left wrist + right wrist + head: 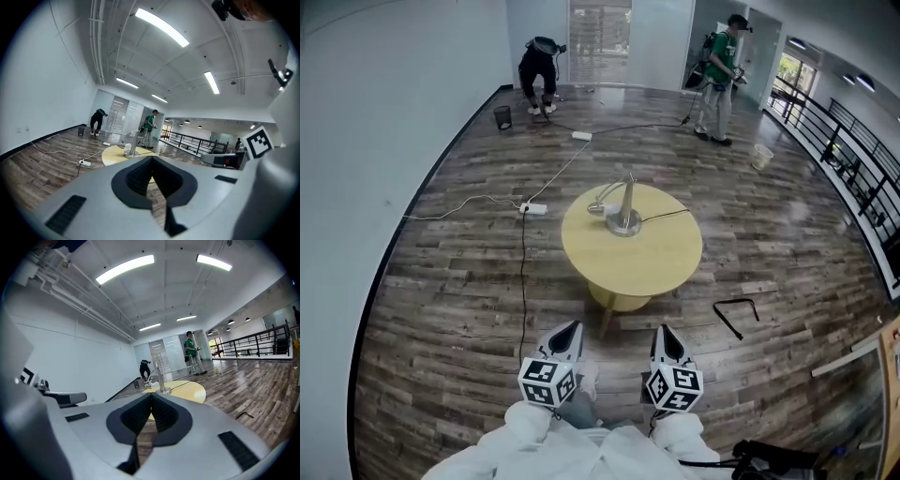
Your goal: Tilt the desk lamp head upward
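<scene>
On table (661, 272), by far edge: lamp (625, 216), head (598, 208) sticks left. Well back, pinched closed, empty: left gripper (571, 328), right gripper (666, 331). Left nearer head.

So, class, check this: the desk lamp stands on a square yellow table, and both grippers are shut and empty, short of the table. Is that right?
Not quite: the head view shows the table is round, not square. The rest holds: the desk lamp stands on it, and the left gripper and right gripper are shut and empty, short of the table.
</scene>
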Action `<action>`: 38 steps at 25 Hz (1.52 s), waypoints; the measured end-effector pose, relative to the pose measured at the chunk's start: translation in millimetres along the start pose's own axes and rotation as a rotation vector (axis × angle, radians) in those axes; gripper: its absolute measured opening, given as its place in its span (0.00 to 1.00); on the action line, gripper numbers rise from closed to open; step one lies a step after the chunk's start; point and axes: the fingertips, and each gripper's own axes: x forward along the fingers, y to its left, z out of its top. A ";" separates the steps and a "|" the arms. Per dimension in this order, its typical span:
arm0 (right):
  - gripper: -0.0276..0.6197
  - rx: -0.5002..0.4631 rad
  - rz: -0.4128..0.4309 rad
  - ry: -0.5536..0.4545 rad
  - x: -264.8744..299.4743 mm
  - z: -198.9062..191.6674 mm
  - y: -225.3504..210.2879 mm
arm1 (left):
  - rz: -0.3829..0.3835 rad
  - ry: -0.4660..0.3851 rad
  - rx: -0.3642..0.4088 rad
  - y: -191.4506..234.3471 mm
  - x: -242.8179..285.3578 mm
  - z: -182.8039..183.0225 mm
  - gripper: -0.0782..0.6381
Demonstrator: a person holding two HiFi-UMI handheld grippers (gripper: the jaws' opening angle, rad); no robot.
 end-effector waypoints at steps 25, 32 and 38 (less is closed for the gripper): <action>0.06 -0.007 -0.001 0.024 248.1 49.9 -26.3 | -0.033 0.020 -0.005 120.6 215.1 63.0 0.11; 0.06 -0.017 -0.008 0.033 307.6 72.9 -29.1 | -0.065 0.011 0.002 149.3 268.2 94.1 0.11; 0.06 -0.026 -0.005 0.042 338.6 79.0 -32.3 | -0.072 0.020 -0.008 165.8 305.0 101.7 0.11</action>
